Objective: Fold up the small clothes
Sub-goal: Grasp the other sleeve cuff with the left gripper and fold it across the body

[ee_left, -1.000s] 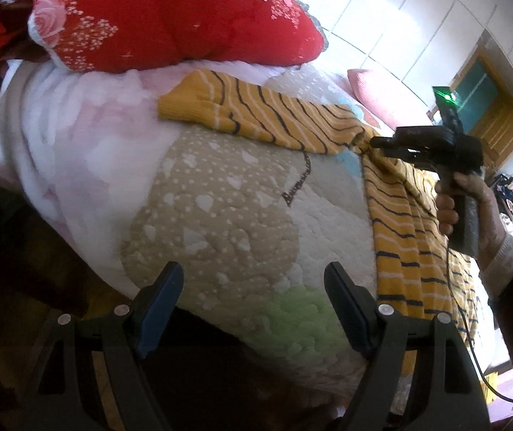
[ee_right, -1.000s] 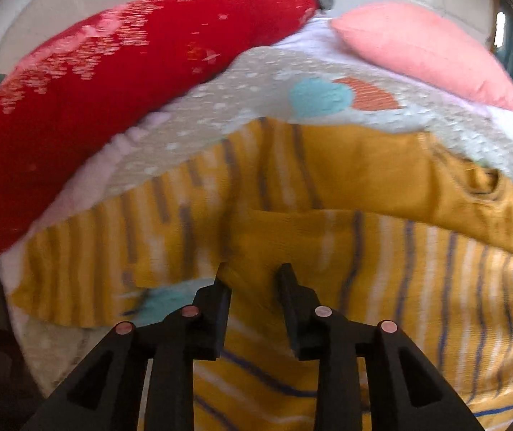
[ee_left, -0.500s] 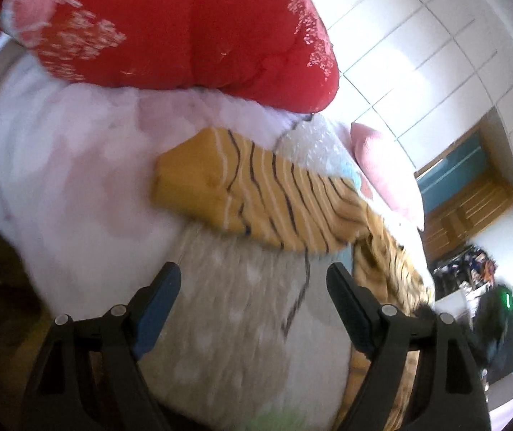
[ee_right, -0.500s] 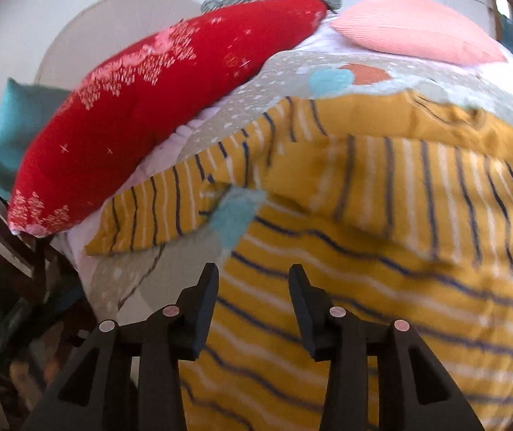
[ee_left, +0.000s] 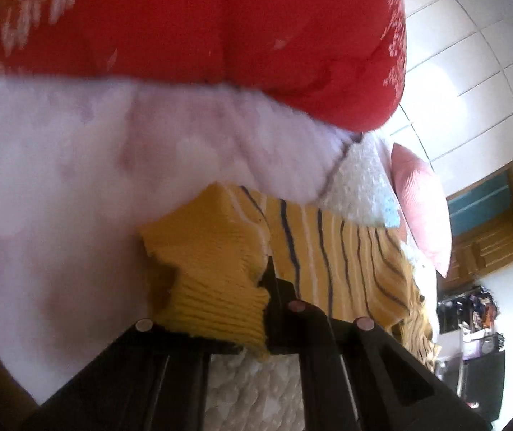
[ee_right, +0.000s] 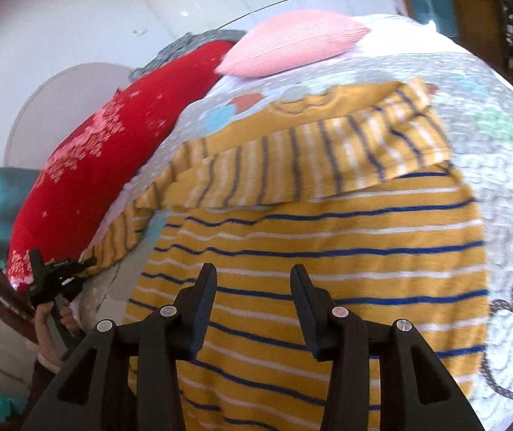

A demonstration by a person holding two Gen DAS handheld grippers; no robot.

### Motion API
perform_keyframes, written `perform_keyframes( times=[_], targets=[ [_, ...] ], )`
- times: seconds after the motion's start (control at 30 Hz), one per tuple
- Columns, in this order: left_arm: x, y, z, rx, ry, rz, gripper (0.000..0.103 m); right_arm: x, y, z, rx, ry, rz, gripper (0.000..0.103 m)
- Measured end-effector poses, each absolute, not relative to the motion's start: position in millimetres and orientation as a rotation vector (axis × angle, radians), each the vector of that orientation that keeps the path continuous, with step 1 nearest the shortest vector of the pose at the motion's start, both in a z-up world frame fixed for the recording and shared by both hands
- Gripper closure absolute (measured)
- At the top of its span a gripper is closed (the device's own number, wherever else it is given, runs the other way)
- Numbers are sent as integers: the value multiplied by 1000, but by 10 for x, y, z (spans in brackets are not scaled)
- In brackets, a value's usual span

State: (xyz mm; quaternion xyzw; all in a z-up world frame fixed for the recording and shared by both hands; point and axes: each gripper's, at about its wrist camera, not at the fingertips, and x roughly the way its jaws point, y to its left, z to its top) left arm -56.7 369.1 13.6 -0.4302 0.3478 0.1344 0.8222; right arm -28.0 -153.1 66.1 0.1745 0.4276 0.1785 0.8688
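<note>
A bed covered by a pale quilt fills both views. On it lie a red pillow at twelve o'clock in the left view and a pink pillow at twelve in the right. A white panelled wall stands at two o'clock, with a wooden door at three. Daylight is bright.

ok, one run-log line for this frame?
left gripper: shut on sleeve cuff | right gripper: open above sweater | bed
</note>
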Motion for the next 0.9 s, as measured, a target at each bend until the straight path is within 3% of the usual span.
perform_keyframes(
  times=[0.2, 0.37, 0.5, 0.7, 0.9],
  targets=[
    [-419, 3616, 1008, -622, 650, 389, 97, -343, -1710, 614, 395, 875, 360, 56],
    [-180, 3681, 1694, -498, 579, 456, 97, -441, -1806, 588, 386, 853, 356, 57],
    [63, 3310, 2068, -432, 561, 394, 97, -539, -2024, 536, 410, 839, 342, 56],
    [526, 2090, 2231, -381, 600, 139, 97, -681, -2424, 396, 489, 827, 309, 57],
    [1048, 618, 1897, -326, 693, -83, 97, -855, -2811, 256, 549, 818, 271, 56]
  ],
)
